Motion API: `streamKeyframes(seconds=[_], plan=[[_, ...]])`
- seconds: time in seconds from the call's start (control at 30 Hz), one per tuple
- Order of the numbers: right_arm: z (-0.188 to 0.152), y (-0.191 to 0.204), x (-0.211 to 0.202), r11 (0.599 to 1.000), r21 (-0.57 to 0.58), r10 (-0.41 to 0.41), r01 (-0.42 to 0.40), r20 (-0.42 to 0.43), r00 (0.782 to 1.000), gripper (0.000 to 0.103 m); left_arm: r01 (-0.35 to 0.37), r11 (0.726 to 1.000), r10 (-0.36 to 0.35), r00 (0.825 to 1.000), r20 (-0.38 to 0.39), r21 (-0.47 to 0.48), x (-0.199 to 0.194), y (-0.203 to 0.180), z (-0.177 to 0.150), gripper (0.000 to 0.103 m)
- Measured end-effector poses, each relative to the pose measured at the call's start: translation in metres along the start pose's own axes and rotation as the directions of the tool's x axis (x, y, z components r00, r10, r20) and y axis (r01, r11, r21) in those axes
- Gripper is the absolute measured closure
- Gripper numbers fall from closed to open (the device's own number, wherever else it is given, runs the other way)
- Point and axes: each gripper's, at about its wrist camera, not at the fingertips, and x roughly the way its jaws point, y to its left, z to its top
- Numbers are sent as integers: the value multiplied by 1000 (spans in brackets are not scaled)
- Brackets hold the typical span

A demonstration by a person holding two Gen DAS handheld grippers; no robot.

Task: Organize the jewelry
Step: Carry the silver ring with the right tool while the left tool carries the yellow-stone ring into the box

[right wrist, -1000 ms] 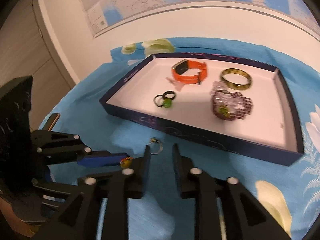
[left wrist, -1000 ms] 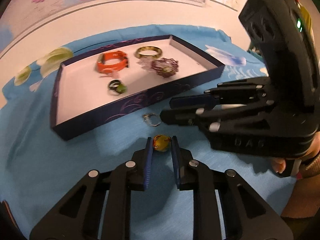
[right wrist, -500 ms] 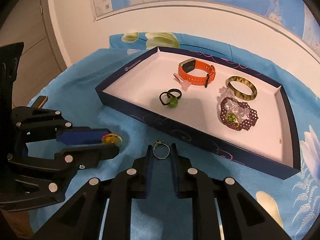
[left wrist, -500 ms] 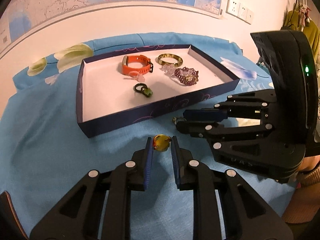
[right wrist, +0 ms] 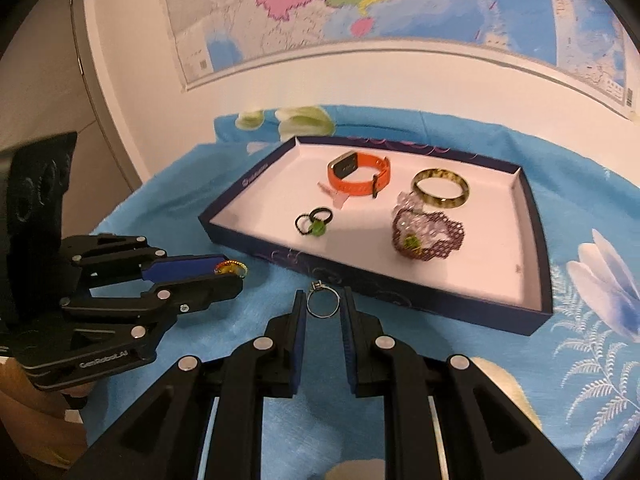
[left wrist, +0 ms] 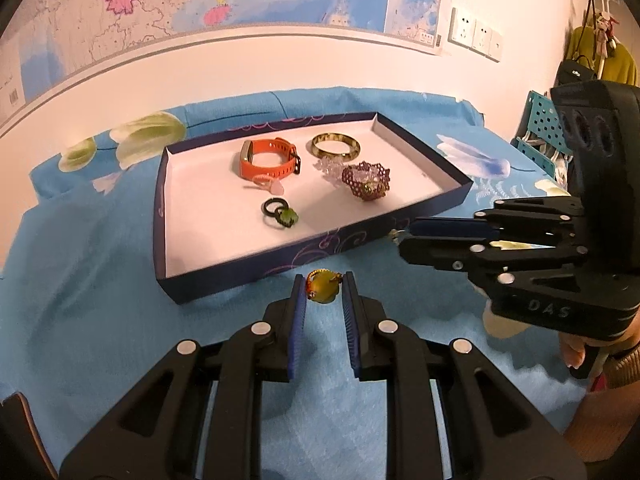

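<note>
The tray (left wrist: pixel 448 200) now sits lower and farther ahead of both tongs, so both have risen. The left tongs (left wrist: pixel 323 287) grip the yellow ring (left wrist: pixel 322 289); the right tongs (right wrist: pixel 323 305) pinch the silver ring (right wrist: pixel 323 305), ready for the tray.

Silver ring (left wrist: pixel 394 233) — mostly hidden behind right tool (left wrist: pixel 404 238)

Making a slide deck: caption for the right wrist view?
Right gripper fingers pinch a silver ring before the jewelry tray.
</note>
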Motion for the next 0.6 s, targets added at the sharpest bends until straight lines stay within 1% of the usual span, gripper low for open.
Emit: streamKeyframes(seconds=[0.3,0.6], plan=[[10,-14,-10,1000,30,-2,0,51,999,88,-16,1000,16,999,32,-16,-2,0,13,84],[14,-18,-13,999,33,-5,3,64,998,88,-35,999,36,998,58,-14,-3,0,25,84]])
